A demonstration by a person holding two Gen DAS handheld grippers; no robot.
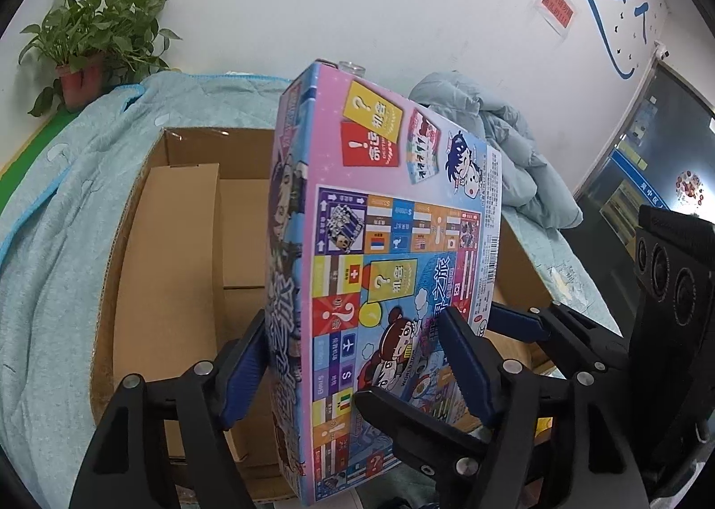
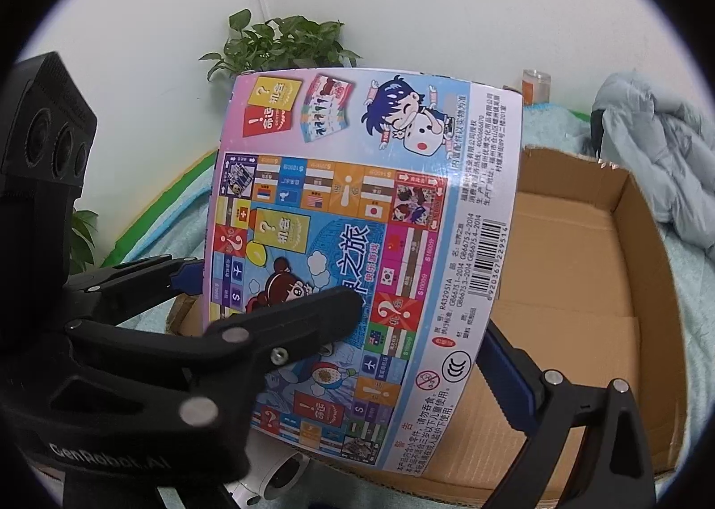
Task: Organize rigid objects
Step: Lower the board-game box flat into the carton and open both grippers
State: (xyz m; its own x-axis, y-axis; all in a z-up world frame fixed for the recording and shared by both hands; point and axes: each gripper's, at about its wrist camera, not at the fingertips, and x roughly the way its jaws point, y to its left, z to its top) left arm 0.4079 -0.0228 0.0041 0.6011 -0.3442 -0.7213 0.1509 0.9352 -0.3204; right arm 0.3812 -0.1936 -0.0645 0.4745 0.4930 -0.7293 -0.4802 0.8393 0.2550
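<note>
While the left view hides it, a barcode (image 2: pixel 491 261) shows.

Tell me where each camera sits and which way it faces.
Left wrist: on the left claw, looking forward and down at the game box over the carton; its own fingers clamp the box, and the right claw shows at right.
Right wrist: on the right claw, facing the box's printed side; one own finger shows, plus the left claw.
Shared: box, carton, plant, blanket.
</note>
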